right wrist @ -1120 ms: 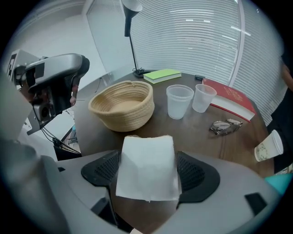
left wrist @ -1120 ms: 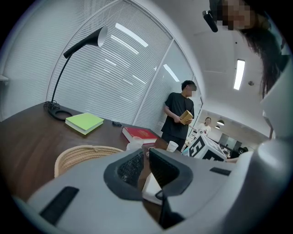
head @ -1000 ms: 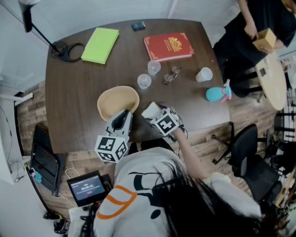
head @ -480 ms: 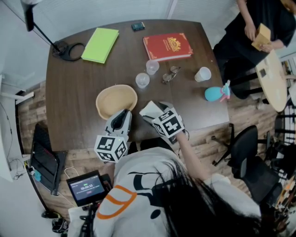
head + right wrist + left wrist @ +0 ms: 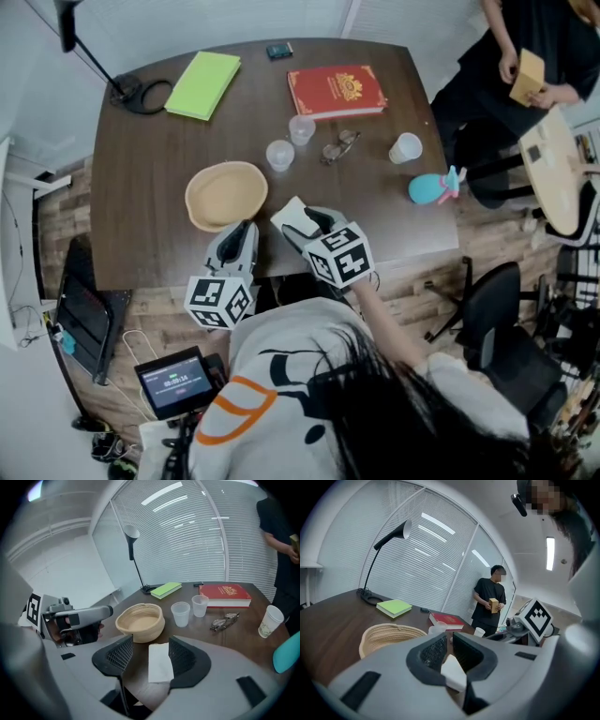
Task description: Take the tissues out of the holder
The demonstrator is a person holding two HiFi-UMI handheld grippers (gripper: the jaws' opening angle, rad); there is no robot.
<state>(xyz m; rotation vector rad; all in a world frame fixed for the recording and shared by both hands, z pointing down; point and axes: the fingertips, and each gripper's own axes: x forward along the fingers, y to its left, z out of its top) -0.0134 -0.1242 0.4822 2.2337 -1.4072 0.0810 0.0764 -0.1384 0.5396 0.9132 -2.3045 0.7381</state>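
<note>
Woven and empty, the basket (image 5: pixel 254 178) sits near the table's (image 5: pixel 150 141) front edge. Just in front of it, the left gripper (image 5: pixel 246 228) hovers, its narrow jaws pinching a white scrap (image 5: pixel 452 671), probably tissue kept clear of the basket. Right of the basket a tissue (image 5: pixel 291 214) lies flat, already out. Over it the right gripper (image 5: pixel 314 223), jaws just part-closing, grips nothing.

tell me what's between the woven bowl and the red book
One clear cup and another clear cup stand between the woven bowl and the red book, seen in the head view.
</note>
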